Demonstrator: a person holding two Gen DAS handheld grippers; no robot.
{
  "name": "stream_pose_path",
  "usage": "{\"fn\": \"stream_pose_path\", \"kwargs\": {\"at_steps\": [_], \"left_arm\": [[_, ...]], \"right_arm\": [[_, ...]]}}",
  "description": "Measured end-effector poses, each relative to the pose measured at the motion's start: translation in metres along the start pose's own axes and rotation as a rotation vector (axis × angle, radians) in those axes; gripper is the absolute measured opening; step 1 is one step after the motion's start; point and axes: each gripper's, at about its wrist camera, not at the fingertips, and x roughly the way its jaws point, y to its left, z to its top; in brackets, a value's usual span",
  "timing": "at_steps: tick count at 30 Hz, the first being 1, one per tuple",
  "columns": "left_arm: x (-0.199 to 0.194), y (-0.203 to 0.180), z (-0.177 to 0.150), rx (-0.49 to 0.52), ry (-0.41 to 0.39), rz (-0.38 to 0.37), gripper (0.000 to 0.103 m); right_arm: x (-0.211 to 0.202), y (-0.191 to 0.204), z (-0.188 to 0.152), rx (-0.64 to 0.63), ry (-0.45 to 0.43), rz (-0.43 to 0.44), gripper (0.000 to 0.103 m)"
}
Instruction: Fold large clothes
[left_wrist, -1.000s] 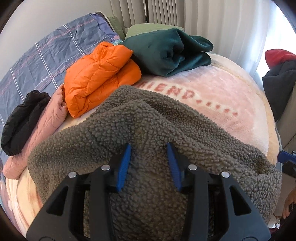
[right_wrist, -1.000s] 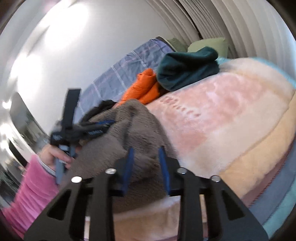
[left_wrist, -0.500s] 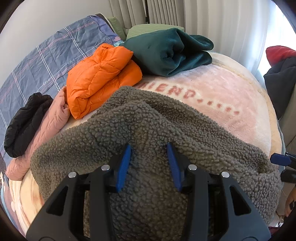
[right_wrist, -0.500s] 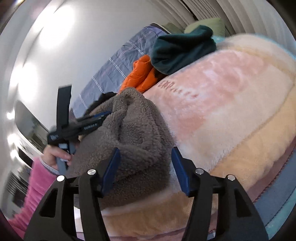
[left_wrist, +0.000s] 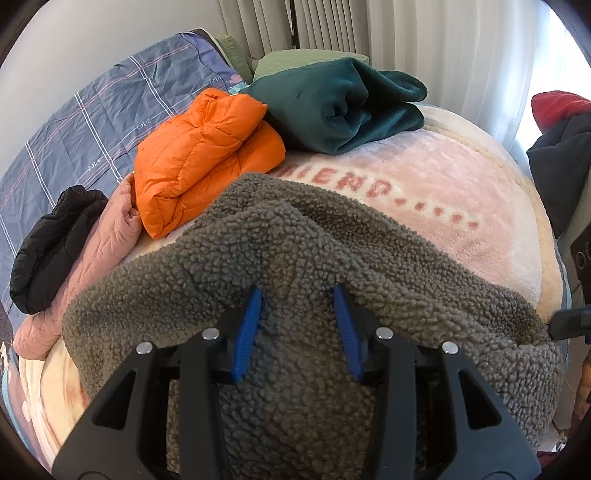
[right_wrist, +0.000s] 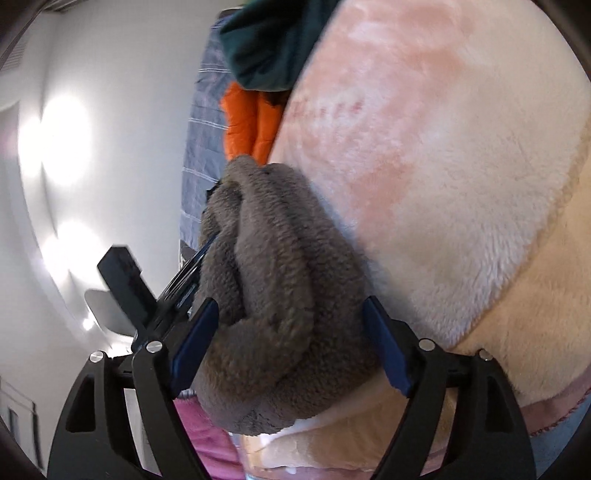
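Note:
A grey-brown sherpa fleece garment (left_wrist: 303, 258) lies bunched at the near edge of a bed covered by a pink plush blanket (left_wrist: 424, 177). My left gripper (left_wrist: 297, 312) is shut on a thick fold of the fleece, with the cloth filling the gap between its blue pads. In the right wrist view the same fleece (right_wrist: 273, 280) hangs in a thick roll. My right gripper (right_wrist: 291, 325) is open wide around that roll, its pads apart on either side. The left gripper (right_wrist: 177, 288) shows there at the roll's left side.
Folded clothes sit at the far side of the bed: an orange puffer jacket (left_wrist: 199, 147), a dark green fleece (left_wrist: 340, 107), a pink quilted jacket (left_wrist: 99, 251) and a black jacket (left_wrist: 48, 251). A blue plaid sheet (left_wrist: 81, 125) lies left. Dark clothes (left_wrist: 561, 162) hang at right.
My right gripper opened from a narrow gap to wide, rolled sideways and moved in around the fleece roll. My left gripper kept its hold and barely moved.

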Motion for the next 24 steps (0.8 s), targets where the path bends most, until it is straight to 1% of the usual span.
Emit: {"fn": "stream_pose_path", "kwargs": {"at_steps": [3, 5, 7, 8, 10, 13, 18, 24], "left_arm": [[0.001, -0.001, 0.0, 0.001, 0.003, 0.002, 0.042], [0.0, 0.0, -0.001, 0.001, 0.002, 0.001, 0.042], [-0.001, 0.0, -0.001, 0.0, -0.001, 0.001, 0.042], [0.0, -0.001, 0.0, 0.001, 0.0, 0.001, 0.042], [-0.001, 0.0, -0.001, 0.0, -0.001, 0.001, 0.042], [-0.002, 0.0, -0.001, -0.002, -0.003, -0.002, 0.042], [-0.003, 0.0, 0.001, -0.005, -0.006, -0.005, 0.042], [-0.012, 0.005, 0.0, -0.029, -0.052, 0.0, 0.049]], "right_arm": [[0.012, 0.001, 0.008, 0.016, 0.033, -0.055, 0.08], [0.022, 0.005, 0.01, 0.0, 0.071, -0.064, 0.079], [0.033, 0.003, 0.011, 0.026, 0.111, -0.054, 0.068], [0.038, 0.0, 0.011, 0.054, 0.121, -0.046, 0.065], [0.037, -0.003, 0.01, 0.07, 0.104, -0.034, 0.052], [0.031, 0.0, 0.007, 0.027, 0.071, -0.026, 0.042], [0.027, 0.006, 0.001, -0.058, 0.035, -0.053, 0.04], [0.026, 0.018, -0.01, -0.179, -0.018, -0.11, 0.04]]}}
